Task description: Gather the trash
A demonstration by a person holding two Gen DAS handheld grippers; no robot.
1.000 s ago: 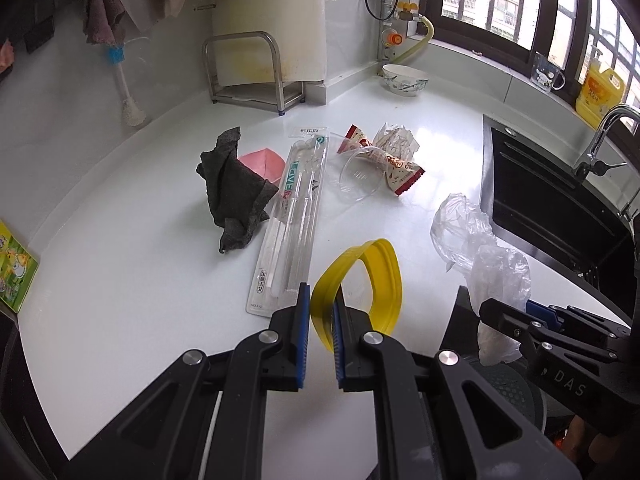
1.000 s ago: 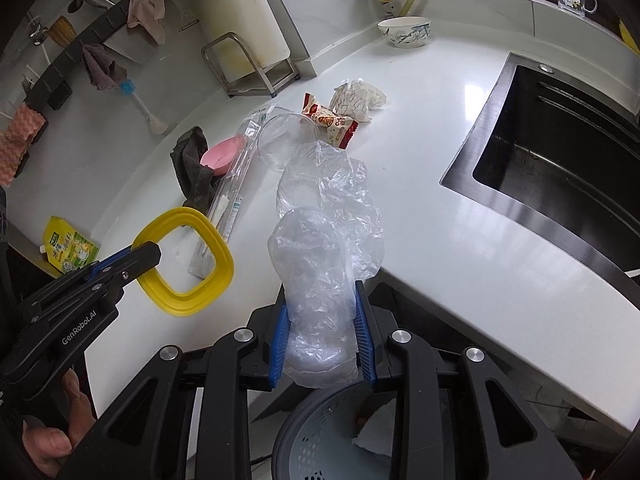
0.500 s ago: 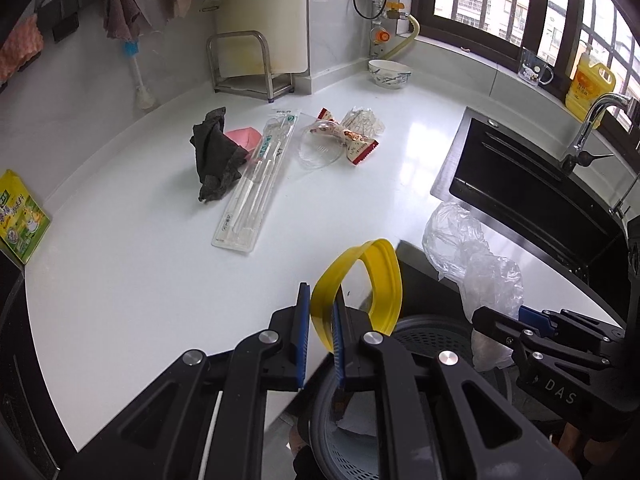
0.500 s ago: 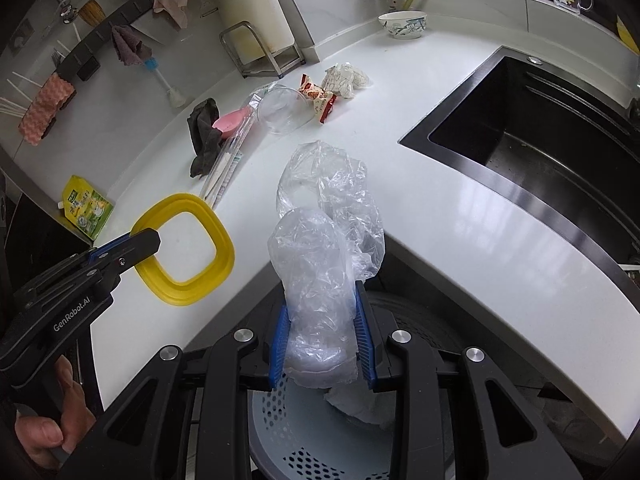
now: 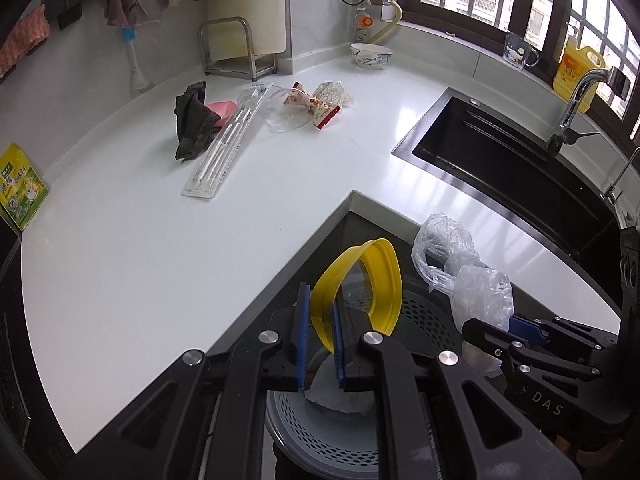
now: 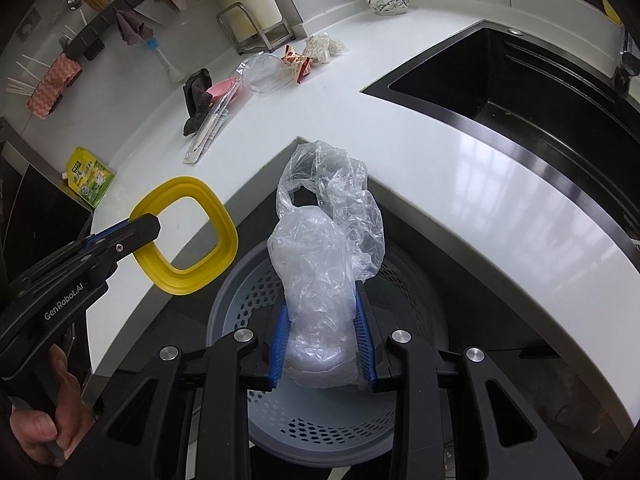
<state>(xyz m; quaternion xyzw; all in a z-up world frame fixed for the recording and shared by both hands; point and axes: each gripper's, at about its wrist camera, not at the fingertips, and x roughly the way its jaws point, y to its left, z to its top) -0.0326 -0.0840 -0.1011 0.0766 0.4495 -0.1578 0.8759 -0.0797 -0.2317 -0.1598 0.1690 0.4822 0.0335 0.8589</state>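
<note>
Hanging over the grey perforated bin [image 6: 320,420], a yellow ring [image 5: 360,280] is clamped in the left gripper [image 5: 319,336] and a clear plastic bag [image 6: 324,280] in the right gripper [image 6: 322,344], neither yet dropped, while snack wrappers [image 5: 316,104] and a toothbrush pack [image 5: 228,144] are left on the counter [image 5: 160,240]

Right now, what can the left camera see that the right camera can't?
Only the left camera shows the tap and the yellow jug by the window.

Only the right camera shows the hand gripping the left tool, and the whole square shape of the yellow ring.

Both show the ring pinched in the left tool, the plastic bag squeezed in the right tool, the grey bin underneath, the sink, the bowl and the wrappers left on the counter.
</note>
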